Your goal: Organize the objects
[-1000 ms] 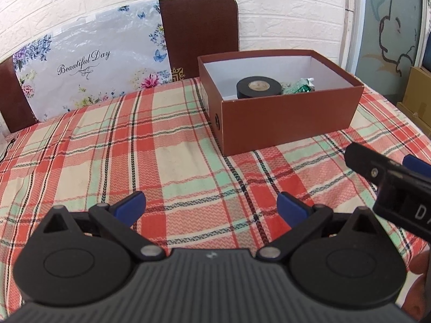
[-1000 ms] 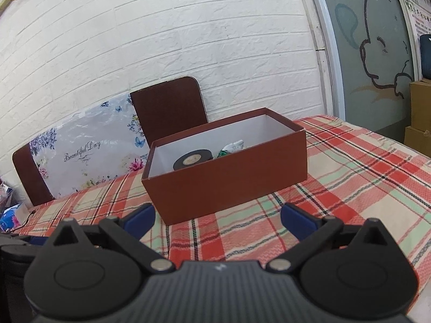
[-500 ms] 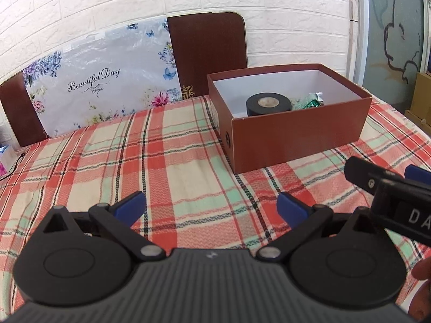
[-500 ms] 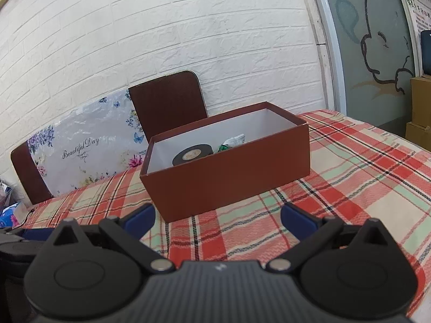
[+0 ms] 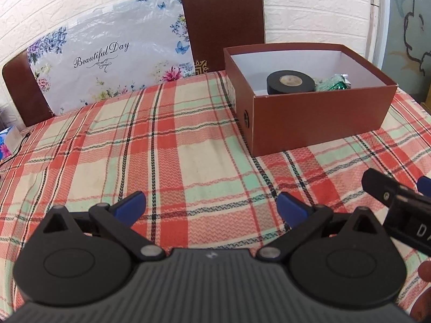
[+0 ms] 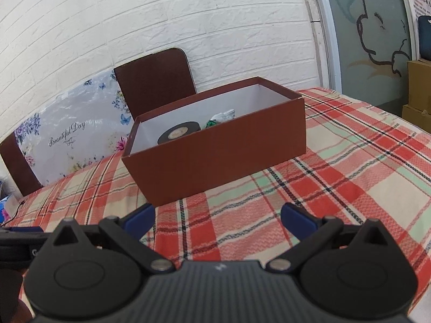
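A brown shoe box (image 5: 317, 123) (image 6: 221, 158) stands open on the plaid tablecloth (image 5: 161, 150) (image 6: 350, 167). Inside it lie a black roll of tape (image 5: 290, 83) (image 6: 179, 133) and a green and white packet (image 5: 332, 84) (image 6: 219, 118). My left gripper (image 5: 210, 207) is open over bare cloth, near and to the left of the box, with nothing between its blue fingertips. My right gripper (image 6: 217, 216) is also open and holds nothing, just in front of the box's long side. Part of the right gripper's body shows at the right edge of the left wrist view.
Two brown chair backs (image 5: 223, 24) (image 5: 24, 91) stand behind the table against a white brick wall. A flowered "Beautiful Day" bag (image 5: 107, 53) leans between them. A tissue pack (image 5: 8, 141) and a cable lie at the far left. Cardboard boxes (image 6: 419, 91) stand at the right.
Both grippers have drawn back and up a little from the box, so it sits further right and lower in the views. Their fingers stayed open.
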Available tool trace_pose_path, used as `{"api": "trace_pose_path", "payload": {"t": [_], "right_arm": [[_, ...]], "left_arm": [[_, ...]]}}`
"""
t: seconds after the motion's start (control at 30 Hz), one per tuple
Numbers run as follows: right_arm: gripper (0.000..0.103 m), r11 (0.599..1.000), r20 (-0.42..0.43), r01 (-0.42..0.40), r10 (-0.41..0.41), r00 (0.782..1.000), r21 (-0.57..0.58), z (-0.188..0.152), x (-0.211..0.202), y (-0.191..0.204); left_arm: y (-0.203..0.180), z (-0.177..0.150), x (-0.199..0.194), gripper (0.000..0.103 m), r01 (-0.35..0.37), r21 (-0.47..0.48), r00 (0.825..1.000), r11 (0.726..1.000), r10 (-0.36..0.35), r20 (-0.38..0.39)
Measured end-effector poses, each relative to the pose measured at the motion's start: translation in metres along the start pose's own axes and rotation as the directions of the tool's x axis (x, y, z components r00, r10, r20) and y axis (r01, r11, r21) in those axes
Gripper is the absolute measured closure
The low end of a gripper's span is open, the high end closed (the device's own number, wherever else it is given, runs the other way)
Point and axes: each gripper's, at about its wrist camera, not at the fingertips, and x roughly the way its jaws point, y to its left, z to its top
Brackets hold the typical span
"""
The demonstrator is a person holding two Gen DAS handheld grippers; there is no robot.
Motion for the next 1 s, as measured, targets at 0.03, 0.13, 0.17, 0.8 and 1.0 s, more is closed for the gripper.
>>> {"api": "trace_pose_path", "payload": {"t": [0.03, 0.13, 0.17, 0.8, 1.0], "right_arm": [[0.000, 1.000, 0.001, 0.001, -0.001, 1.000, -0.008, 0.0000, 0.0000, 0.0009], [0.000, 0.999, 0.002, 0.004, -0.004, 1.000, -0.032, 0.0009, 0.0003, 0.0041], [0.000, 0.999, 0.001, 0.006, -0.006, 1.000, -0.037, 0.0008, 0.0006, 0.0047], [0.000, 1.000, 0.029, 0.019, -0.019, 0.999, -0.020, 0.0065, -0.0013, 0.0021], [0.000, 1.000, 0.043, 0.016, -0.015, 0.999, -0.023, 0.0075, -0.0053, 0.0038]], "left_arm": [[-0.0012, -0.0001, 0.0012, 0.000, 0.002, 0.003, 1.000, 1.000, -0.002, -0.005], [-0.0022, 0.0009, 0.0044, 0.000, 0.003, 0.002, 1.000, 1.000, -0.003, -0.021], [-0.0023, 0.0011, 0.0053, 0.000, 0.003, 0.001, 1.000, 1.000, -0.003, -0.026], [-0.0016, 0.0001, 0.0078, 0.000, 0.009, -0.008, 0.999, 1.000, -0.009, -0.044], [-0.0012, -0.0005, 0.0061, 0.000, 0.010, -0.011, 0.999, 1.000, -0.010, -0.041]]}}
